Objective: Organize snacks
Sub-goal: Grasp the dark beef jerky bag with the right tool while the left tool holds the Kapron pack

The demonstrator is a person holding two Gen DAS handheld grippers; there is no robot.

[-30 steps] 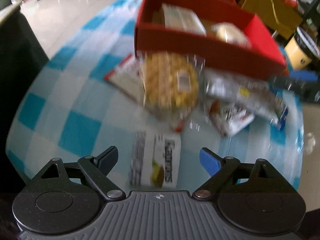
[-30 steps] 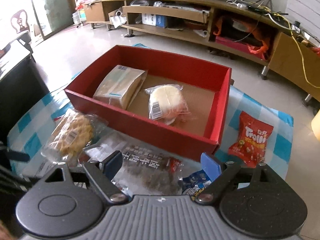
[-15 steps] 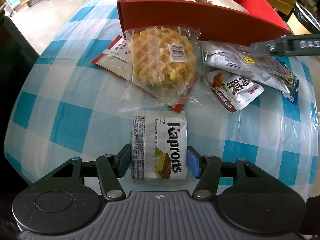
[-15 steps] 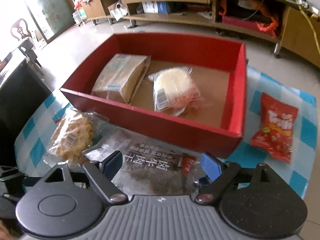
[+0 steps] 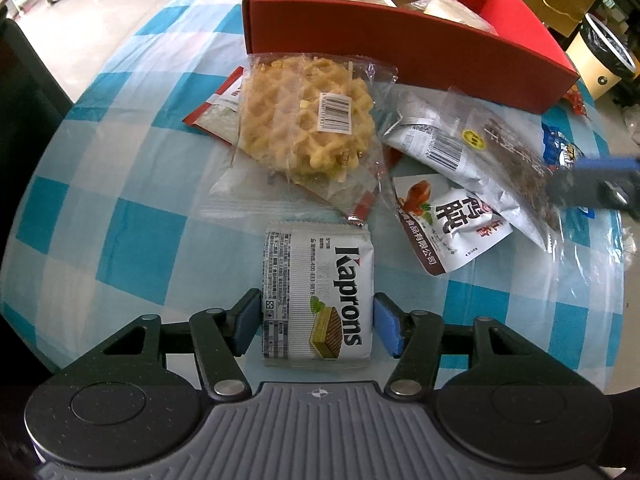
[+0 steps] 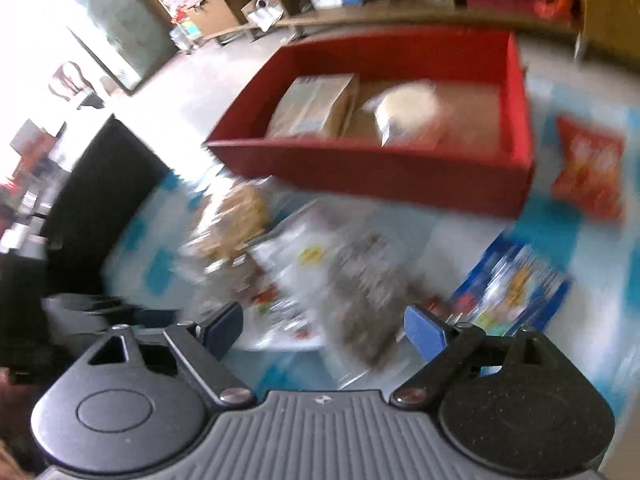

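A white Kaprons wafer pack point(image 5: 316, 280) lies on the blue-checked tablecloth point(image 5: 120, 240). My left gripper point(image 5: 316, 324) points down over it, its blue pads against the pack's two long sides; the jaws are easing open a little. The red box point(image 5: 400, 44) stands beyond, holding a tan pack point(image 6: 316, 108) and a round cake point(image 6: 408, 112). My right gripper point(image 6: 322, 326) hovers, blurred, over a clear packet of dark meat point(image 6: 360, 272), its jaws opening wide with nothing pressed between them. In the left wrist view it shows at the right edge point(image 5: 592, 184).
A bagged waffle point(image 5: 308, 116) lies over a red-and-white packet point(image 5: 216, 112) in front of the box. A white duck-snack packet point(image 5: 448, 220), a blue packet point(image 6: 516, 288) and a red candy bag point(image 6: 588, 168) lie to the right. A dark chair point(image 6: 100, 200) stands at the left.
My left gripper came down around the wafer pack and its jaws closed onto its sides. My right gripper swung down and to the right over the clear packet, blurring its view.
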